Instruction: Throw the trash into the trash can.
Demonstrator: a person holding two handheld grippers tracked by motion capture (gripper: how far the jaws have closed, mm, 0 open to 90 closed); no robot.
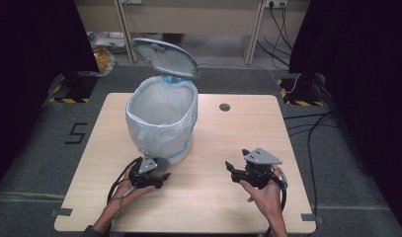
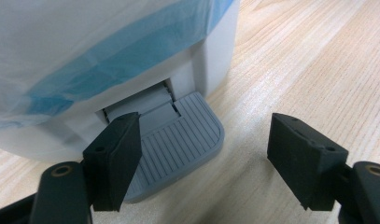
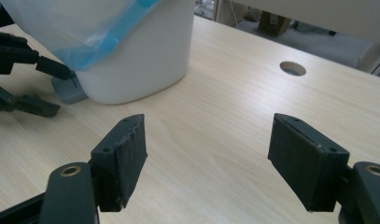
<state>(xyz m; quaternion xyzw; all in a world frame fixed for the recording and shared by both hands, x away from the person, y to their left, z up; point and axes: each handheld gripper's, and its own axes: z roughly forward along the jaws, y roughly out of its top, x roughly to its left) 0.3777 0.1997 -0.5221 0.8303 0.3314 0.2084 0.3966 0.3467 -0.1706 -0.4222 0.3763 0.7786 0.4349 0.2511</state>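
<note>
A big wooden table [image 1: 208, 197] stands on a grey floor. It has a small round hole [image 1: 224, 107] near its far edge.

On the left half of the table stands a white pedal bin [image 1: 161, 123]. A thin white bin bag [image 1: 154, 106] with a blue band lines it and folds over the rim. The grey lid [image 1: 164, 57] stands up and open at the far side of the bin. At the near foot of the bin sticks out a grey foot pedal [image 2: 178, 144] with little ridges on top.

The left gripper [image 1: 161, 178] sits low on the table, just in front of the bin, held by the person's left hand [image 1: 129, 195]. Its two black jaws are wide apart and hold nothing. In the left gripper view, one jaw is over the pedal's edge, or on it; I cannot tell if it touches. The other jaw is over bare wood, to the side of the pedal.

The right gripper [image 1: 234, 170] is on the right side of the table, well apart from the bin, held by the person's right hand [image 1: 265, 195]. Its jaws are wide apart too, with nothing between them but bare table. It points left, toward the bin.

Black cables [image 1: 312, 128] lie on the floor to the right of the table.
</note>
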